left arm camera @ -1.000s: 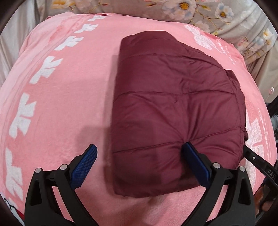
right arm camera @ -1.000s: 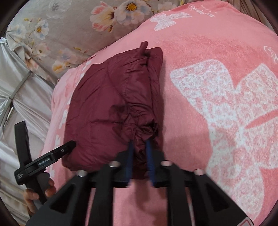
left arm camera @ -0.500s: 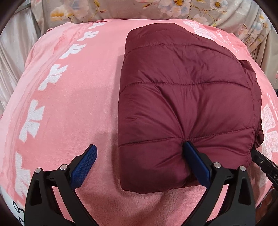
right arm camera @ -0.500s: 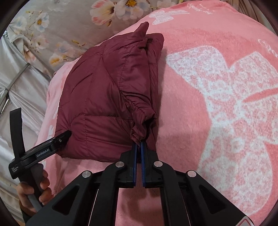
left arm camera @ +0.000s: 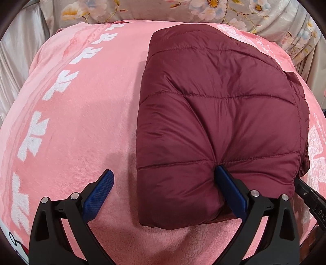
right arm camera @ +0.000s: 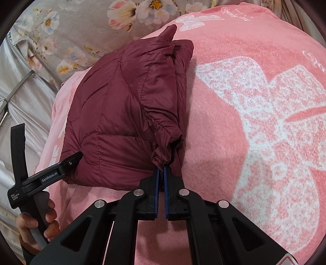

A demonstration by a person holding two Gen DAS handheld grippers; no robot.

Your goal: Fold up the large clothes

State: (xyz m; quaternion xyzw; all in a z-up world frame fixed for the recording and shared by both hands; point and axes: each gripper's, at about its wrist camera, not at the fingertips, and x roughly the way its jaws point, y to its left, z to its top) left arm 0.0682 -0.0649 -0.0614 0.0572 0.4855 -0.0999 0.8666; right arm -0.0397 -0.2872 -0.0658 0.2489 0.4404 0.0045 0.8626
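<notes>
Quilted maroon jacket (left arm camera: 220,114): folded into a thick, roughly rectangular bundle, lying on a pink blanket (left arm camera: 81,114), its far end close to the blanket's far edge. Gathered hem and layered edges run along its right side in the right wrist view.

Right gripper (right arm camera: 161,173): jaws pinched tight on a bunched corner of the jacket at its near right end.

Left gripper (left arm camera: 163,187): jaws spread wide; one blue pad (left arm camera: 230,189) presses into the jacket's near edge, the other (left arm camera: 99,193) stands over bare blanket beside it.

Hand (right arm camera: 38,226): grips the left tool's handle.

Blanket: white bow motifs; a floral sheet (left arm camera: 163,10) lies beyond its far edge.
</notes>
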